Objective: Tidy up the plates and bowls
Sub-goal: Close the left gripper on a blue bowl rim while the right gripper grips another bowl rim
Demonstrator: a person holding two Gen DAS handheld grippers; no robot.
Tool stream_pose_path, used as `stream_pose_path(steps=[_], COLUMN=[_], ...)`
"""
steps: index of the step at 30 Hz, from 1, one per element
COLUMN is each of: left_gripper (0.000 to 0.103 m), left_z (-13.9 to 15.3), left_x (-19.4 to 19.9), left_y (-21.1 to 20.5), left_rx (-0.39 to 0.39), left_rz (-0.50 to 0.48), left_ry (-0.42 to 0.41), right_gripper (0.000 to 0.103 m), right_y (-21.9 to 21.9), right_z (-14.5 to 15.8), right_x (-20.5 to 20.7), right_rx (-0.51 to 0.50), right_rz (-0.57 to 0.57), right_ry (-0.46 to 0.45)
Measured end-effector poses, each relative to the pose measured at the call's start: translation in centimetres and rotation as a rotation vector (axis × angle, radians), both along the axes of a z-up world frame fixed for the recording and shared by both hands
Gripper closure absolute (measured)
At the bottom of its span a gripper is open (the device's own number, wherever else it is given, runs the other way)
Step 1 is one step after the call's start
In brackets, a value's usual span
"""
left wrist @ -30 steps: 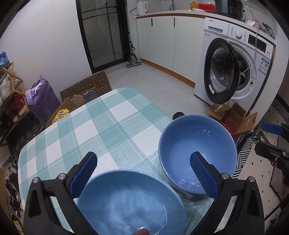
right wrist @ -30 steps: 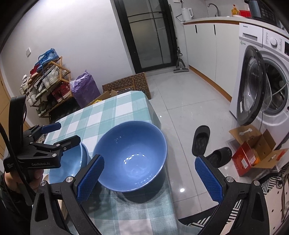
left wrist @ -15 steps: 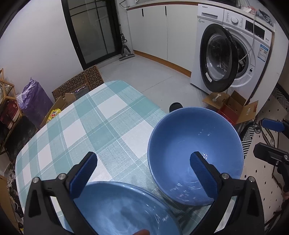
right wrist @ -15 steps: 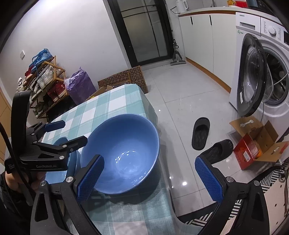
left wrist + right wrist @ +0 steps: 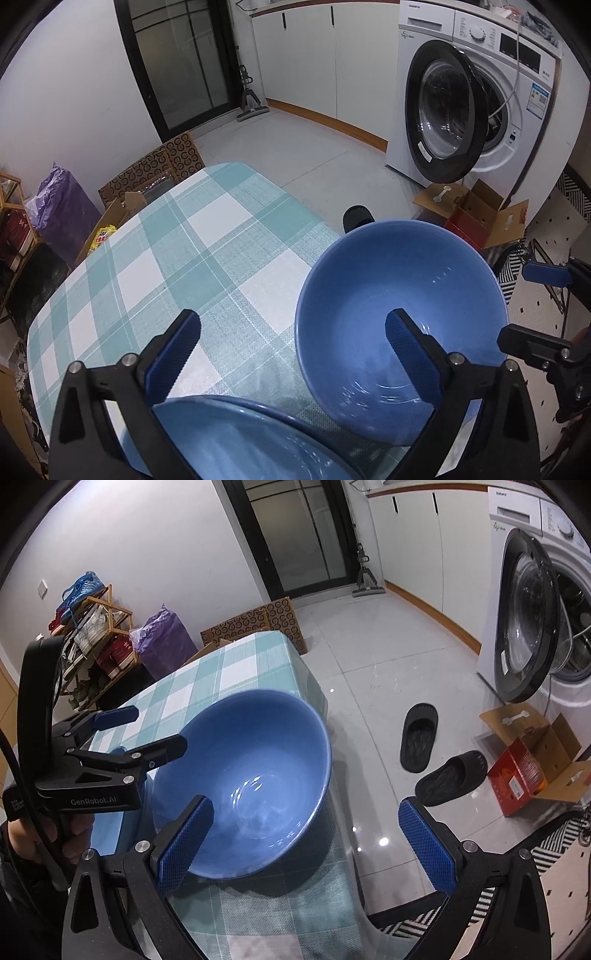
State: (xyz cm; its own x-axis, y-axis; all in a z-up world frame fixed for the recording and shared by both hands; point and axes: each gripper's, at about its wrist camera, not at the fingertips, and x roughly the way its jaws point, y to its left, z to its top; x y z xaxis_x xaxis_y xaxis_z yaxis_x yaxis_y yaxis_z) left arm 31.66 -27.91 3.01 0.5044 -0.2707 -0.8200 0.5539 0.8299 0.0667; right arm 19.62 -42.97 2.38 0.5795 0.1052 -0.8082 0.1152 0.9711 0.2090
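A large deep blue bowl [image 5: 399,295] stands near the right edge of the checked table; it also shows in the right wrist view [image 5: 255,768]. A second, shallower blue bowl [image 5: 236,439] lies just below my left gripper [image 5: 291,354], which is open and empty above the table, its right finger over the deep bowl's near side. My right gripper [image 5: 306,845] is open and empty, its left finger in front of the deep bowl's near rim. The left gripper [image 5: 144,727] shows beside the bowl there. The shallow bowl [image 5: 107,834] is mostly hidden behind it.
The table [image 5: 177,251] has a teal and white checked cloth. A washing machine [image 5: 476,96] with its door open stands to the right. Cardboard boxes [image 5: 532,760] and two black slippers [image 5: 419,738] lie on the floor. A shoe rack [image 5: 92,638] stands at the left wall.
Both grippers have moved closer to the deep bowl. The shallow bowl has slid lower in the left wrist view. Both stay open.
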Motion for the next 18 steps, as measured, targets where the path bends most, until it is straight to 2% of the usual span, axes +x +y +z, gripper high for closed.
stream_pose_path(steps=[8,10,14,16,18], left_gripper=[0.011,0.022,0.028,0.034,0.037], left_z=[-1.2,-1.5,-2.2,-2.5,-2.7], left_x=[0.4,0.4,0.5,0.5,0.5], left_y=[-1.0,-1.2,-1.5,-1.5,-1.5], left_rx=[0.039,0.041,0.062,0.065,0.067], left_rz=[-0.023,-0.031,-0.041,-0.044,-0.048], left_ry=[0.022,0.034,0.05,0.061,0.07], right_gripper=[0.002,0.003,0.008,0.01,0.016], right_y=[-0.2,-0.1,0.1,0.2,0.4], right_z=[-1.6,-1.9,-2.2,-2.3,-2.5], right_x=[0.6,0.7,0.9,0.9,0.9], right_rx=[0.033,0.041,0.045,0.048,0.043], right_rz=[0.001,0.005,0.015,0.025,0.031], right_ry=[0.023,0.025,0.03,0.03,0.033])
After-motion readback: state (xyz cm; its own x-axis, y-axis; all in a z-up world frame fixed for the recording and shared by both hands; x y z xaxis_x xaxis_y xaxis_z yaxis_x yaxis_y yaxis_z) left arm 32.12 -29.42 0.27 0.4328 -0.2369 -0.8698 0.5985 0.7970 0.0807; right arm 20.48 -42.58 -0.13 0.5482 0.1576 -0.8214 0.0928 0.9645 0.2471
